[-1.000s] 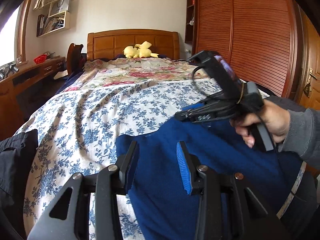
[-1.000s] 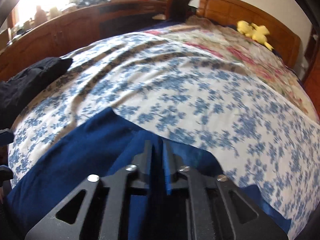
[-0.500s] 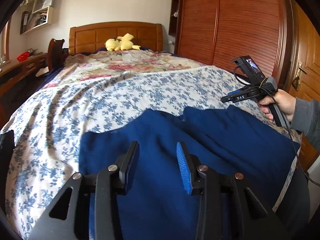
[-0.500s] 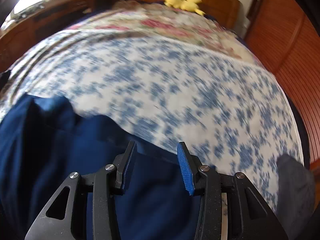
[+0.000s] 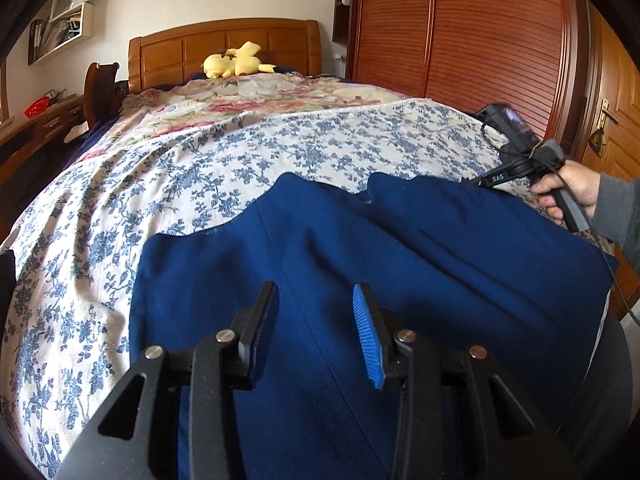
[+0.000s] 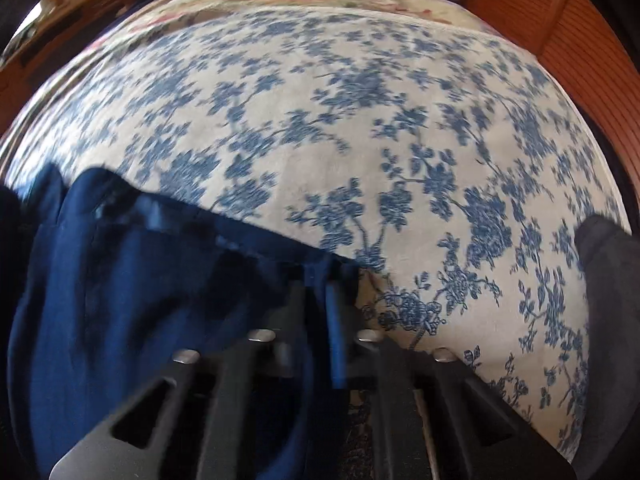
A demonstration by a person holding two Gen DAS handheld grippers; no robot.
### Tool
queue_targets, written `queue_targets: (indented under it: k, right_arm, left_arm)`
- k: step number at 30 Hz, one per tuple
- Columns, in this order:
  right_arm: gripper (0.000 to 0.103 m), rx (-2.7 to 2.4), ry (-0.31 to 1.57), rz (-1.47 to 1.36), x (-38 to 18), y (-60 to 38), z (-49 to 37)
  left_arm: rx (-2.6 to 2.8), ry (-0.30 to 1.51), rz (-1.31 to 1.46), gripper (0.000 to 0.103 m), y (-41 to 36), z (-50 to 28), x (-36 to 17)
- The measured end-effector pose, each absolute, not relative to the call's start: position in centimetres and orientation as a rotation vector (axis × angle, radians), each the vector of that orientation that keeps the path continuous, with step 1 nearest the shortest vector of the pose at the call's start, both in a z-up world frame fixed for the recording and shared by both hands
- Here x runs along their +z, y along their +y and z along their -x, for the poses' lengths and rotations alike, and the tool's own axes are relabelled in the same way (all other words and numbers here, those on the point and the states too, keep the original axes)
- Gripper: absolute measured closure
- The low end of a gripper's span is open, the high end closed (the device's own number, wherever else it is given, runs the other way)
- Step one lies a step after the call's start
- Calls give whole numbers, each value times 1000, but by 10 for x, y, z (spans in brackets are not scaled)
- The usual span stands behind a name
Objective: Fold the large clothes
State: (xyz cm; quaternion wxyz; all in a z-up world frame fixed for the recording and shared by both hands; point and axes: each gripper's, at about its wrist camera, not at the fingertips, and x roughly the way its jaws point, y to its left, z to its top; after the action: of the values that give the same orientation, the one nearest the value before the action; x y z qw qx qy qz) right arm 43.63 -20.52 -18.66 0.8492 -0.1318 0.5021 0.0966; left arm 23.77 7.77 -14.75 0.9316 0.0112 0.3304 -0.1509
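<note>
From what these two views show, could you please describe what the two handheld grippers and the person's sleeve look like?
The left gripper is black plastic with silver screws; one finger carries a ribbed blue pad. The right gripper is a black pistol-grip tool with a small lit screen on top, white lettering along its side and a thin black cable. The sleeve is grey.
</note>
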Motion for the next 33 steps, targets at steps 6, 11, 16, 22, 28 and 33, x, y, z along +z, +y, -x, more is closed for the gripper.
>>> queue_targets:
  k: [6, 11, 16, 22, 28, 33]
  right_arm:
    - [101, 212, 856, 269, -140, -209, -417]
    - [101, 60, 819, 192, -123, -247, -428]
    - [95, 61, 834, 175, -133, -250, -420]
    - [62, 82, 811, 163, -118, -249, -395]
    - [62, 214, 805, 202, -110, -234, -328]
    - [62, 295, 803, 228, -113, -219, -269]
  left_arm:
    - [-308, 685, -24, 66, 78, -239, -150]
    - [-309, 687, -25, 66, 78, -239, -150]
    - [-300, 668, -42, 66, 74, -232, -142]
    - [-302, 647, -44, 66, 66, -219, -132]
    - [-319, 636, -54, 66, 52, -196, -128]
    - [-343, 618, -77, 66, 36, -179, -119]
